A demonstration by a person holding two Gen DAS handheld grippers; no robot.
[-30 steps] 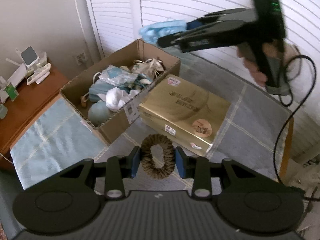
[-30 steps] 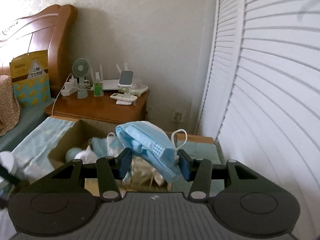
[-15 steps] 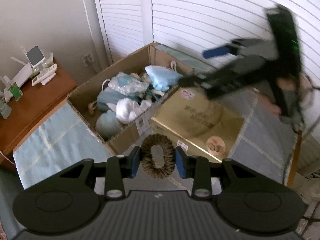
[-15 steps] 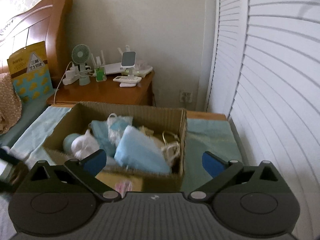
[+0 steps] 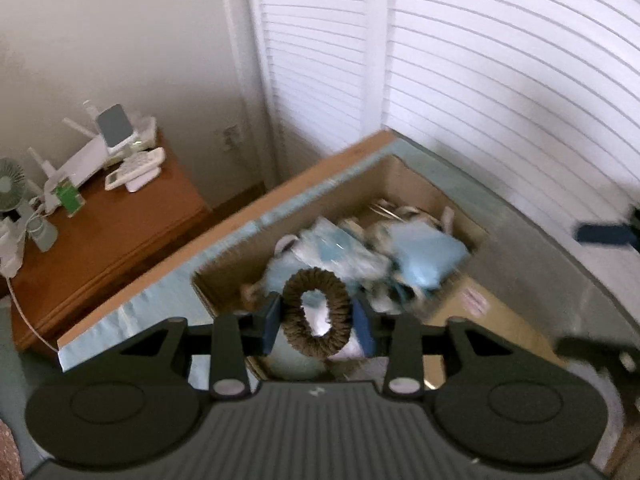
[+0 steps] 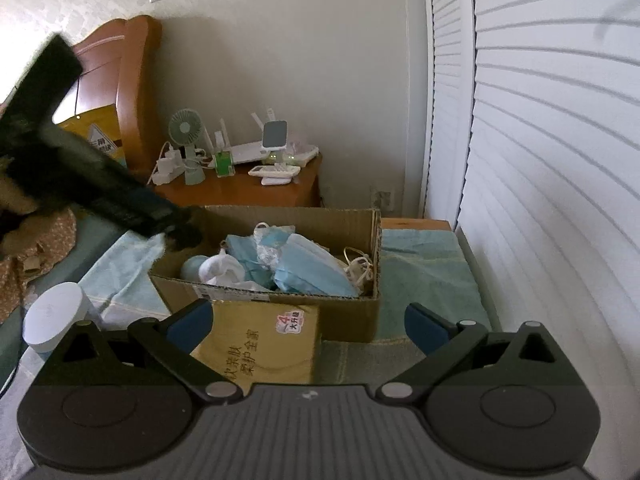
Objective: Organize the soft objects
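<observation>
Your left gripper [image 5: 318,318] has the brown scrunchie [image 5: 317,312] between its jaws, ring upright; the jaws are opening, and through the motion blur you cannot tell whether the blue pads [image 5: 272,320] still press on it. It hangs over the near end of the cardboard box [image 5: 404,168]. The box contents are smeared in this view: pale blue and white soft things, nothing sharper.

Your right gripper [image 6: 308,322] has its jaws spread wide, nothing between them. Its view is clearer. In the box [image 6: 348,322], a blue face mask [image 6: 316,270] lies at 3 o'clock of the heap, a white bundle [image 6: 222,268] at 9 o'clock, and loops of cord [image 6: 358,266] are against the 3 o'clock wall. What lies beneath is hidden.

A gold carton [image 6: 260,344] sits touching the box's near wall, partly cut off by the gripper body. A white cylinder [image 6: 56,312] stands at 9 o'clock of it; its lower part is hidden. The left tool crosses at 10 o'clock, dark and blurred. Small devices crowd the nightstand [image 6: 240,188] beyond.
</observation>
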